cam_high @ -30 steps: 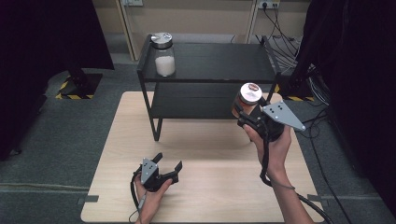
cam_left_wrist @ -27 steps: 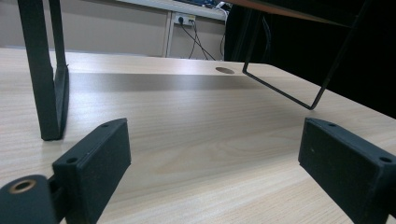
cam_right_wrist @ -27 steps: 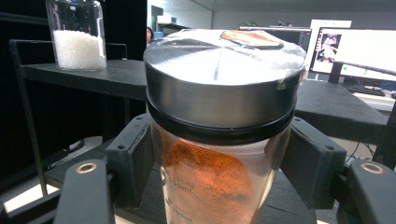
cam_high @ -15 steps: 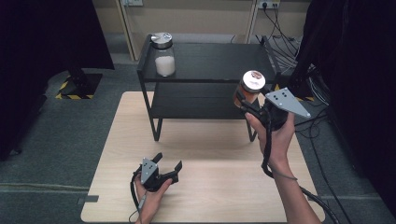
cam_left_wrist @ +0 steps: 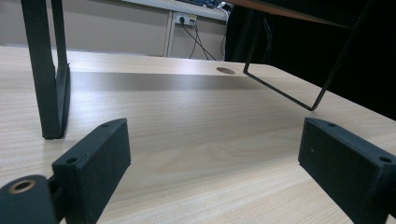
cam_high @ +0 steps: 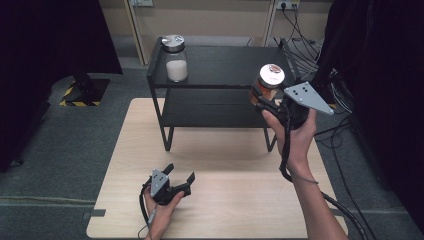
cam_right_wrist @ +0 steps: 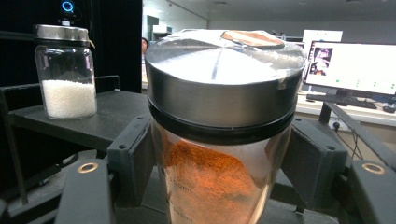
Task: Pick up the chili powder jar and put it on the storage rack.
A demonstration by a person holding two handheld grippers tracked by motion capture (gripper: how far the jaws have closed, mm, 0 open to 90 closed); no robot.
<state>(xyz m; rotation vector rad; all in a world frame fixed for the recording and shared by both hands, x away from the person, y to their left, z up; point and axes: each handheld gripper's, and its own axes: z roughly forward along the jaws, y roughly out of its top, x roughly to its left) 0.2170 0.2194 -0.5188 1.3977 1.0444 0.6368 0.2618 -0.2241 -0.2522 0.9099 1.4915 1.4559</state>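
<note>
Jaws of the right gripper (cam_right_wrist: 217,177) press on both sides of a glass jar of orange powder (cam_right_wrist: 212,186), just below its steel lid (cam_right_wrist: 219,79), so the jar stands upright between them in the right gripper view. In the high view the same right gripper (cam_high: 265,100) sits at the right of the frame, above the right end of the black shelf rack (cam_high: 220,65), with the jar (cam_high: 269,82) held clear of the rack's top board and its lid facing up. The grey three-cornered plate (cam_high: 306,96) on the gripper points toward the right edge, and the person's right hand (cam_high: 296,135) wraps the gripper's body, the forearm running down to the lower right corner.

Jaws of the left gripper (cam_left_wrist: 212,158) stand wide apart in the left gripper view, with bare wood between them. In the high view the left gripper (cam_high: 175,180) lies low on the table (cam_high: 240,200) at the lower left of centre, held by the left hand (cam_high: 159,210).

A second jar with white grains (cam_high: 175,59) stands upright on the top board of the rack at its left end, well apart from the held jar; in the right gripper view it (cam_right_wrist: 65,70) shows at the upper left. The rack's legs (cam_left_wrist: 46,70) rest on the table.
</note>
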